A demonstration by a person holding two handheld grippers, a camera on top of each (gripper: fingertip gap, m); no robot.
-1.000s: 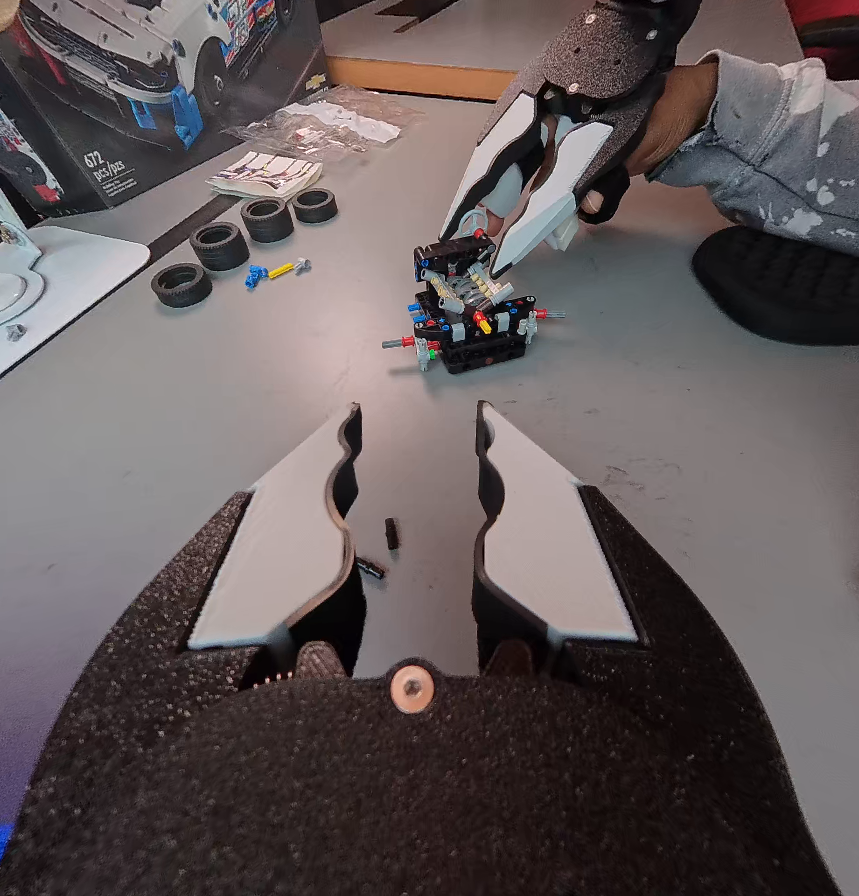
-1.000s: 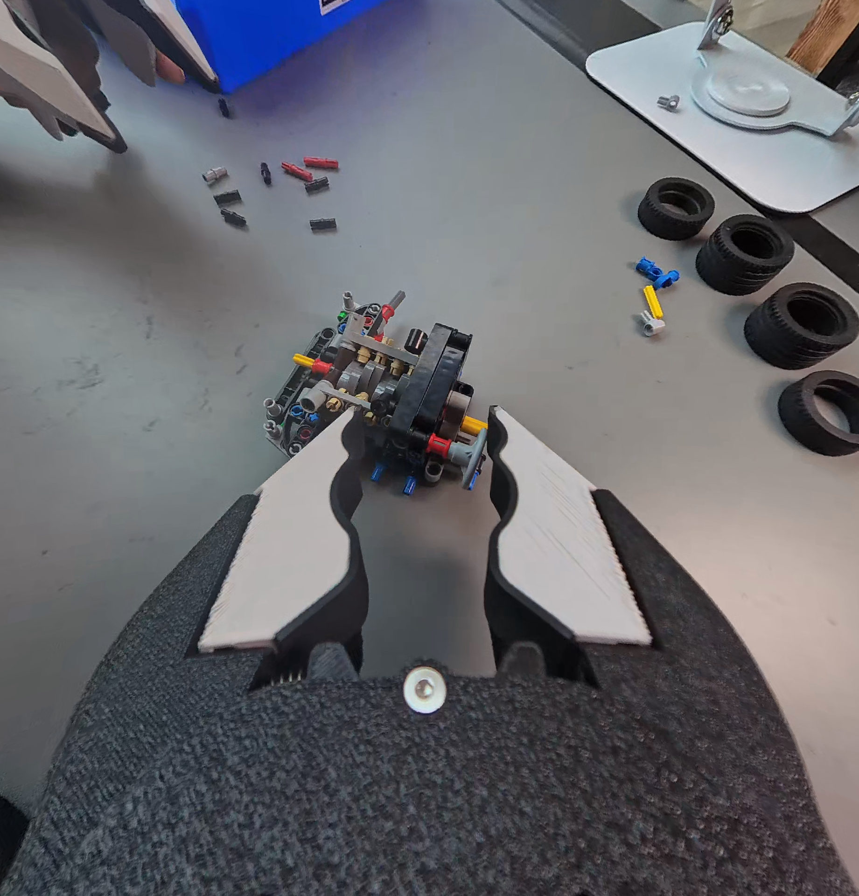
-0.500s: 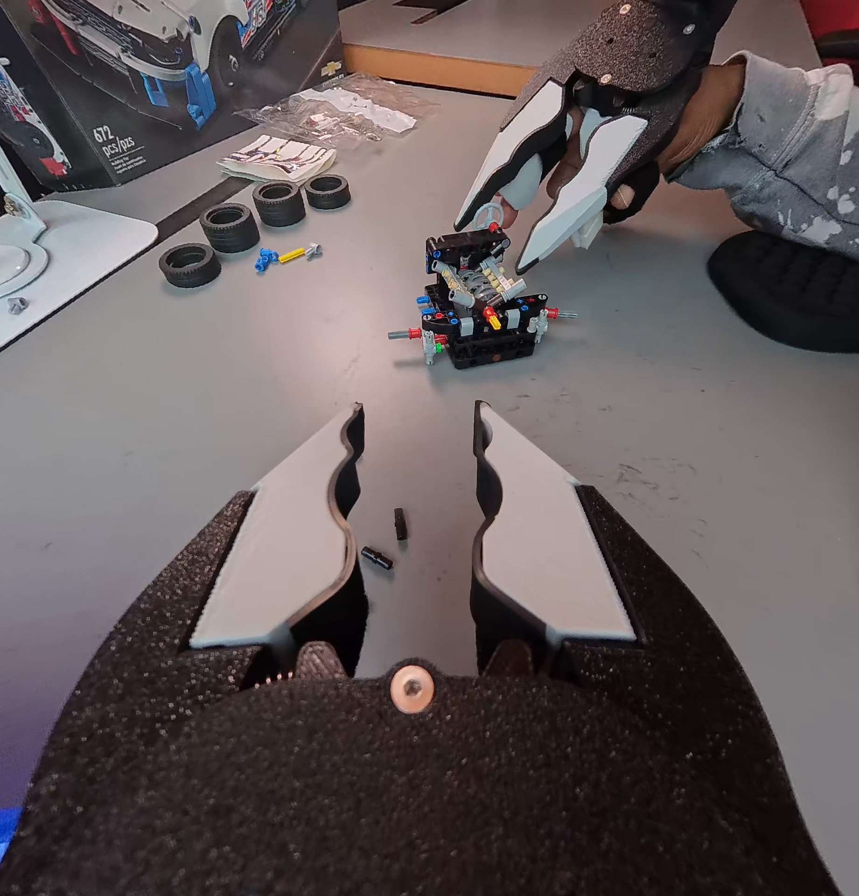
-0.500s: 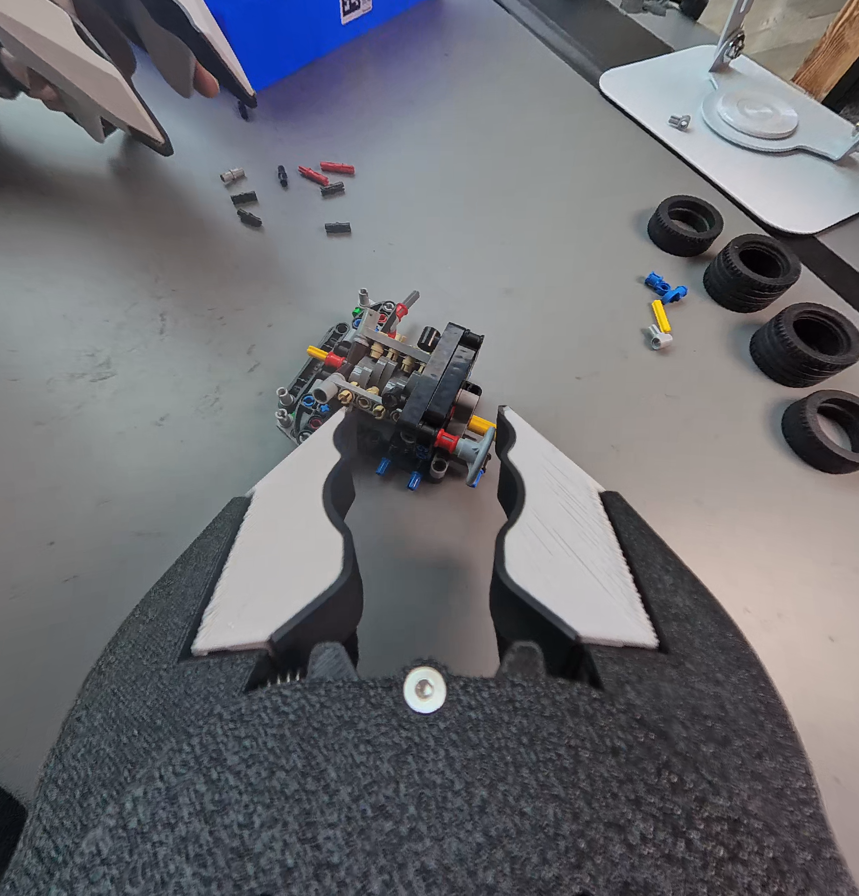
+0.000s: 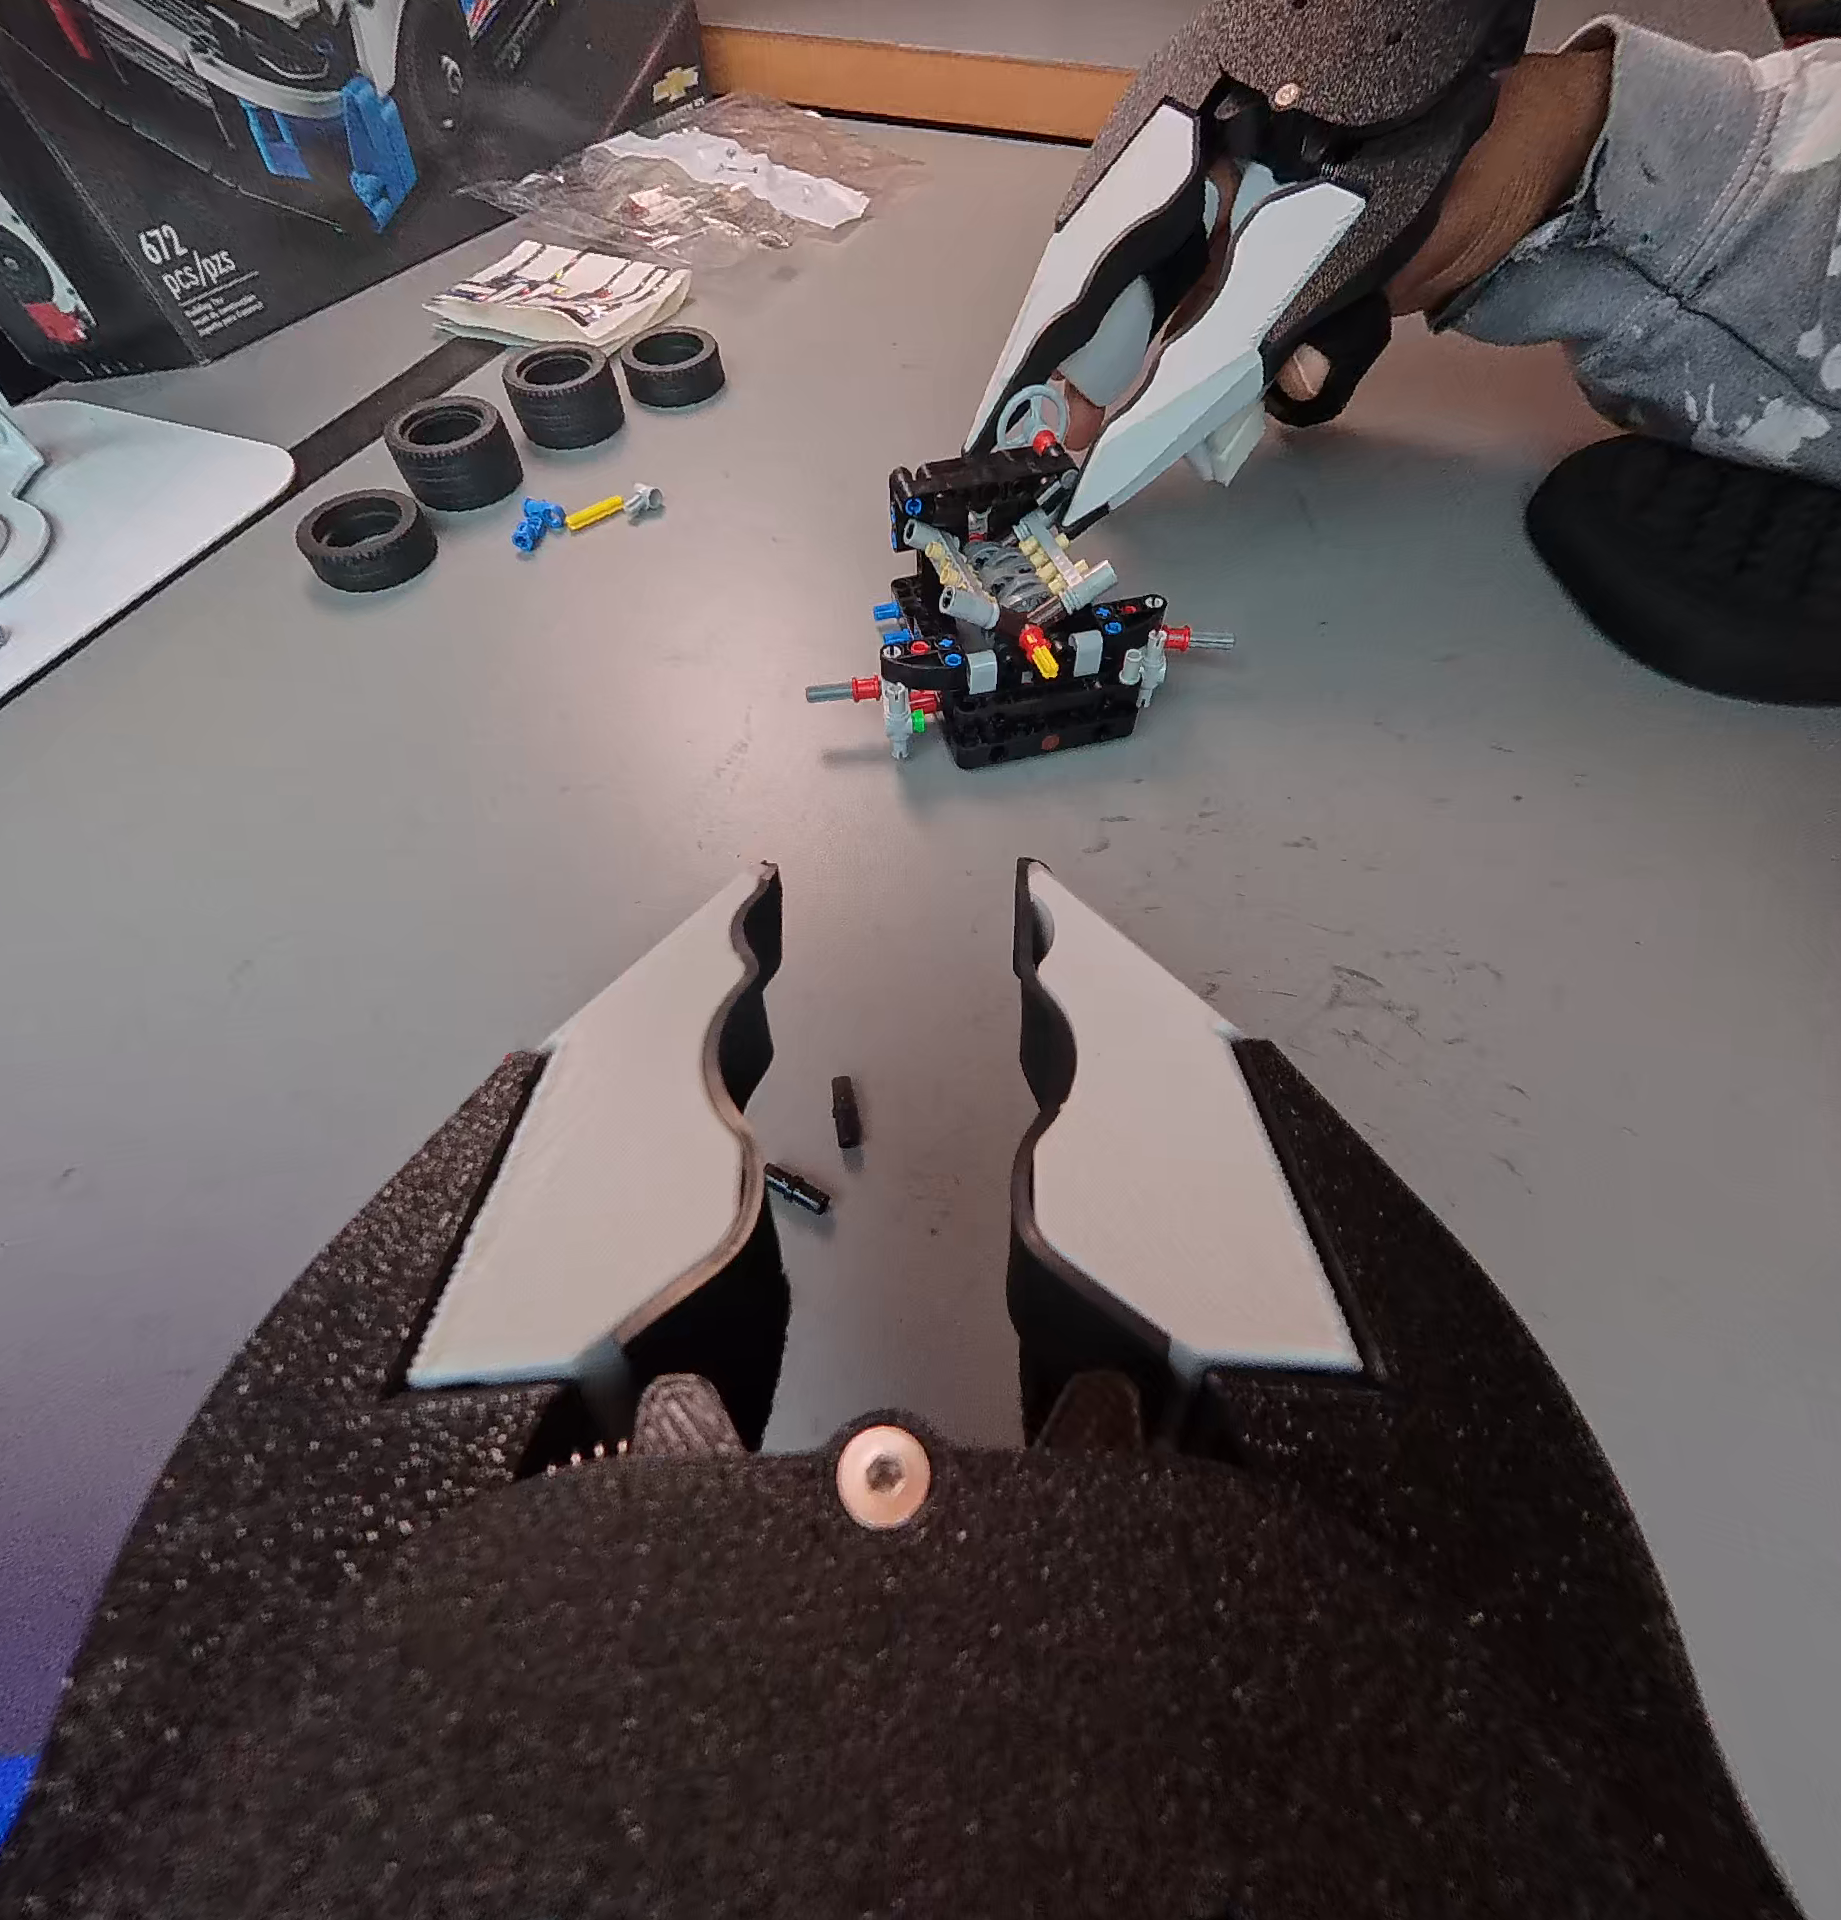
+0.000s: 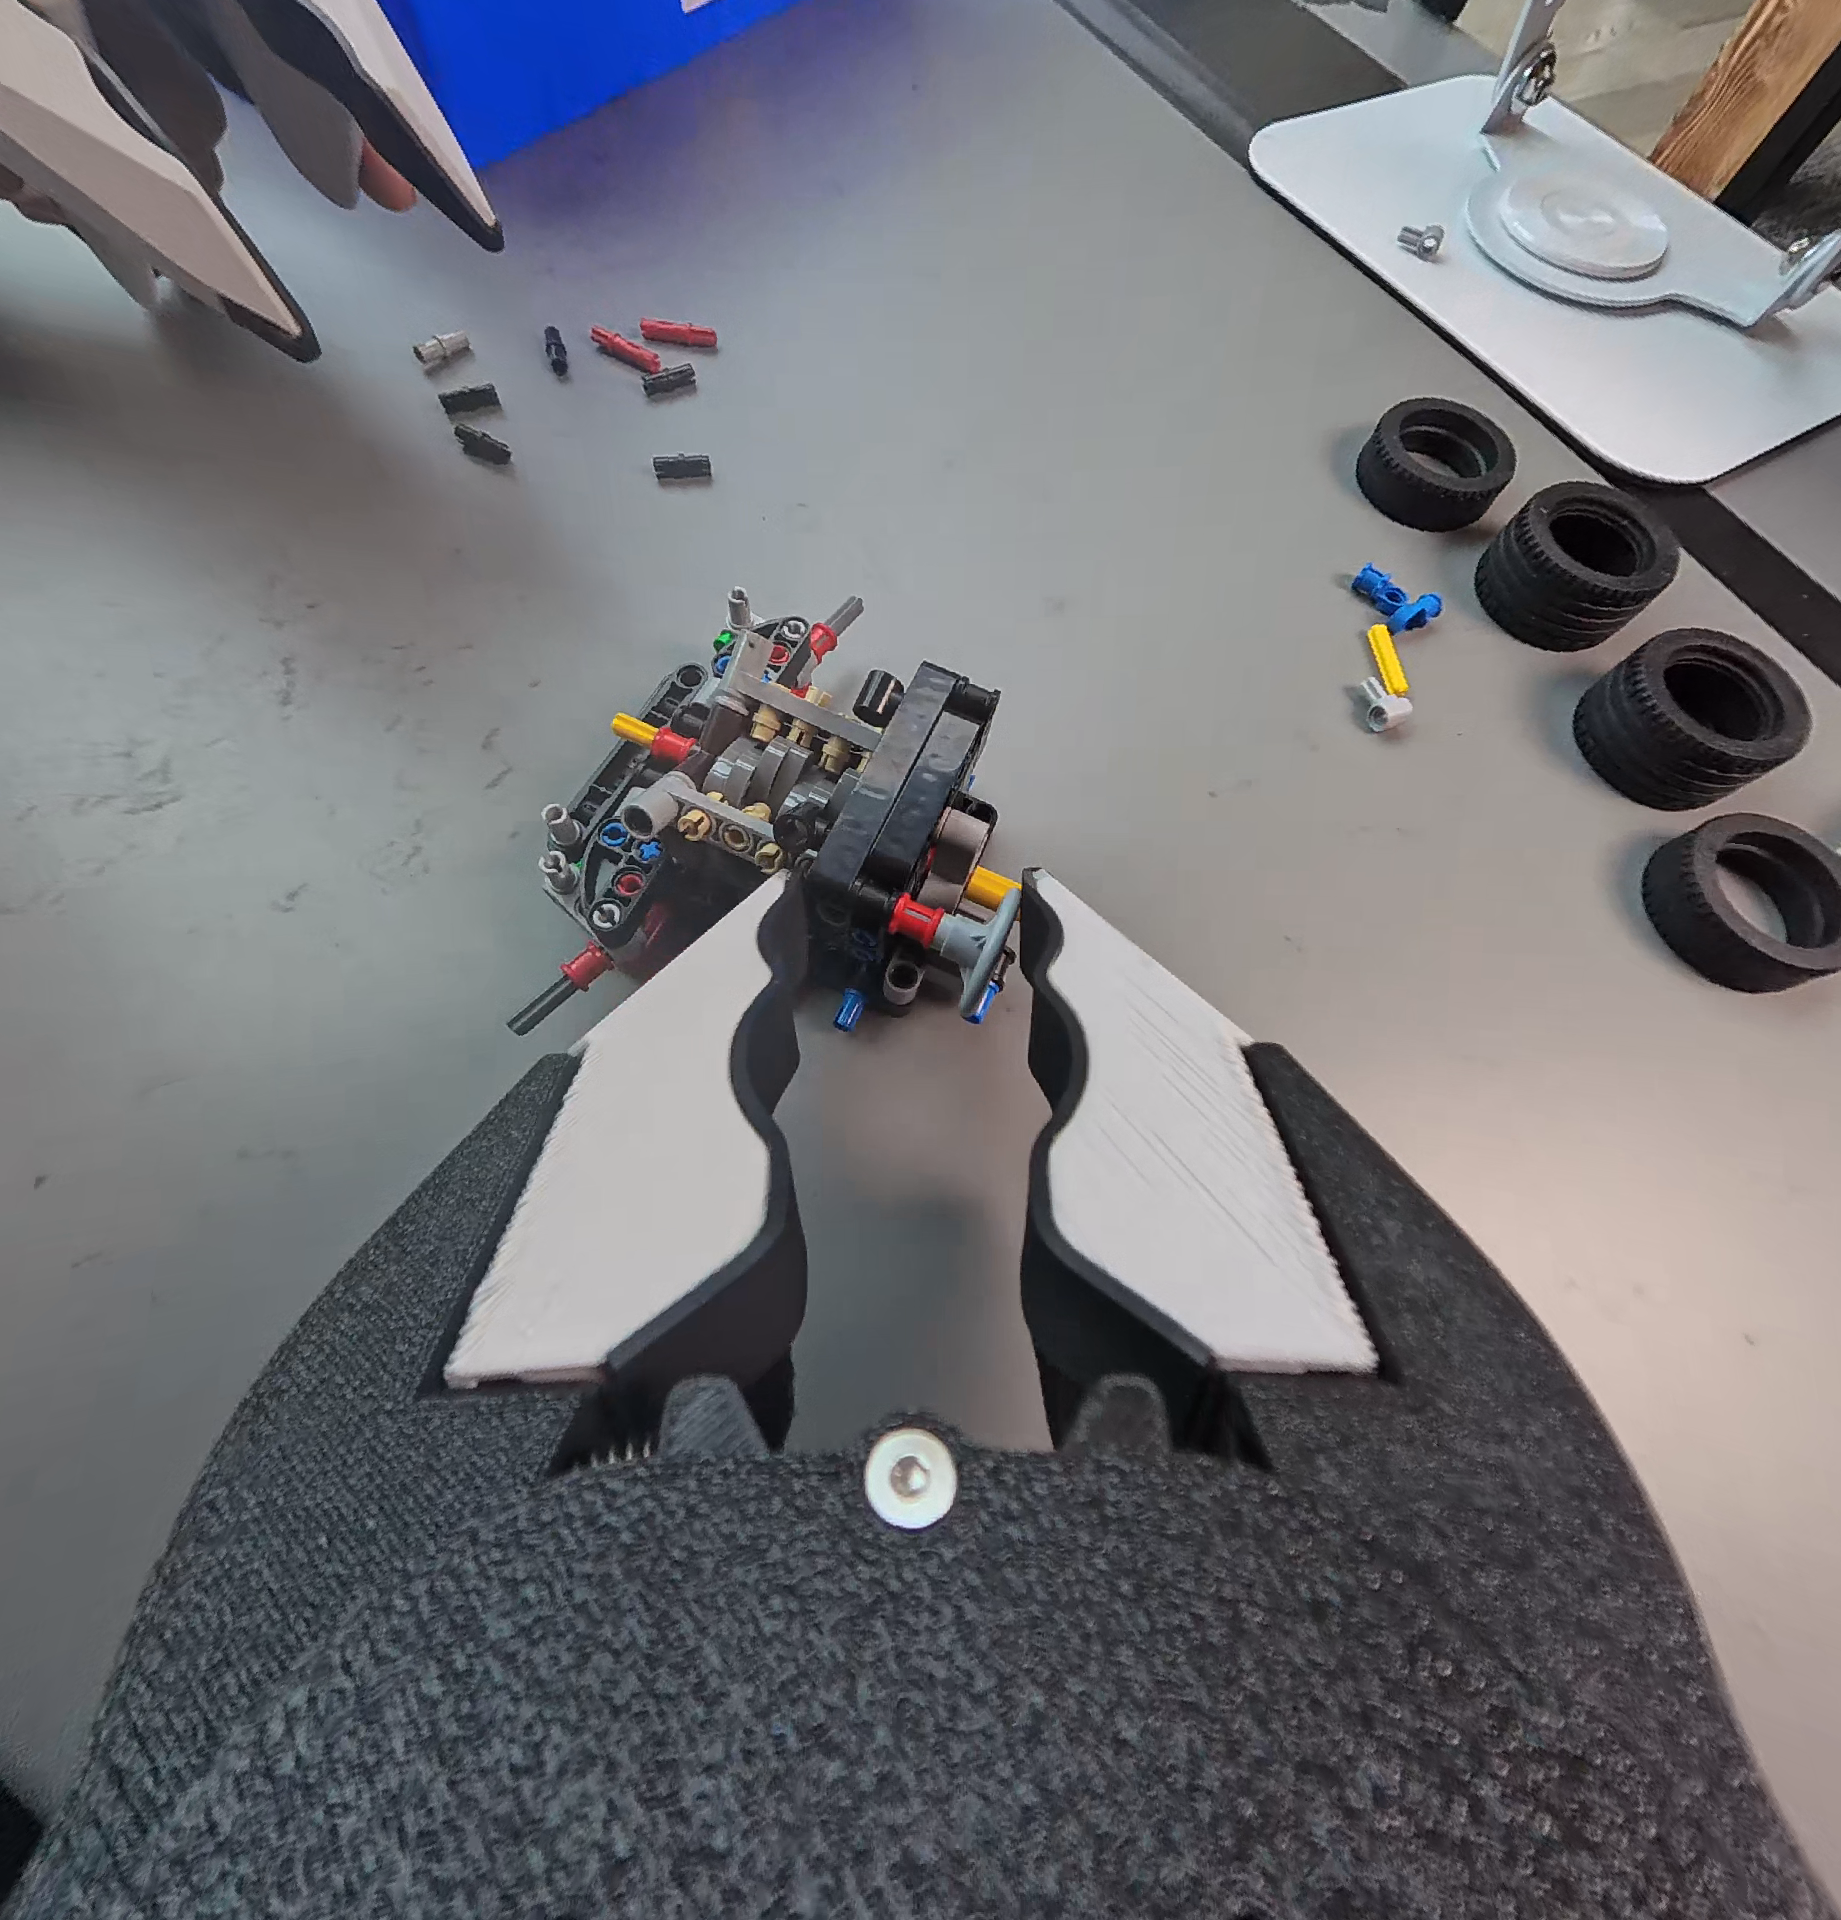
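Note:
A small brick-built chassis assembly (image 6: 791, 800) of black frames, grey gears and coloured pins stands on the grey table (image 6: 1103, 416). My right gripper (image 6: 905, 883) is open, its fingers on either side of the assembly's near end, by the grey steering wheel (image 6: 983, 951). In the left wrist view the right gripper (image 5: 1030, 478) tilts down onto the assembly (image 5: 1009, 634) from behind. My left gripper (image 5: 895, 873) is open and empty, low over the table, with two loose black pins (image 5: 845, 1110) between its fingers. It also shows in the right wrist view (image 6: 396, 296).
Several black tyres (image 6: 1576, 561) lie in a row with small blue, yellow and grey pieces (image 6: 1385, 655) beside them. Loose black and red pins (image 6: 625, 353) lie beyond the assembly. A printed box (image 5: 220, 156), plastic bag (image 5: 687, 187), sticker sheet (image 5: 563, 291), white stand base (image 6: 1570, 281) and blue box (image 6: 583, 52) line the edges. About 15 cm separates my left fingertips from my right.
The right gripper drew back a little from the assembly, then came in close on its end again, still open. The left gripper has hardly moved.

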